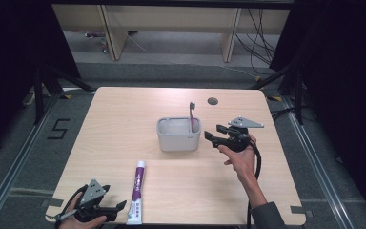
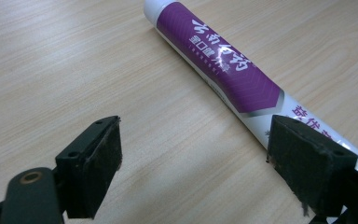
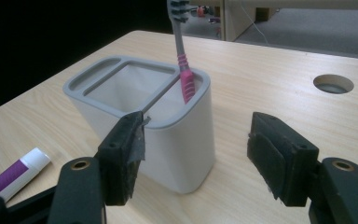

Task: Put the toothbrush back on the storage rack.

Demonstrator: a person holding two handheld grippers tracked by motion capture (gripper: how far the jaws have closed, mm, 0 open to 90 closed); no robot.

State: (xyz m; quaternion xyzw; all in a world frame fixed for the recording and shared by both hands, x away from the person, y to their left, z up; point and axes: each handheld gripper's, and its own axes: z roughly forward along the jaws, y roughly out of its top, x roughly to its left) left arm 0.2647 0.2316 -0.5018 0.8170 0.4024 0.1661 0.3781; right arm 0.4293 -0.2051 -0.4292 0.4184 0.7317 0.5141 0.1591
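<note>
1. Toothbrush (image 1: 192,114) stands head-up in the right end of the grey holder (image 1: 178,139), mid-table. We judge it is already placed, w/ the handle leaning on the rim.
2. Right gripper (image 1: 211,133) sits just beside the holder's right wall, jaws spread, nothing between them. We read this as a release. The pads touch neither brush nor holder.
3. Toothpaste tube (image 1: 137,192) lies flat near the front edge, cap end pointing toward the holder, well apart from it. Probably the next item to go in.
4. Left gripper (image 1: 119,207) rests low at the front-left corner, jaws spread, just beside the tube's tail. In the left gripper view one pad overlaps the tube (image 2: 223,60); we can't tell if it touches.
5. Hidden: holder's inside floor, brush handle's lower end, tube's tail at the table (image 1: 114,119) edge. Tube print too small to read.
</note>
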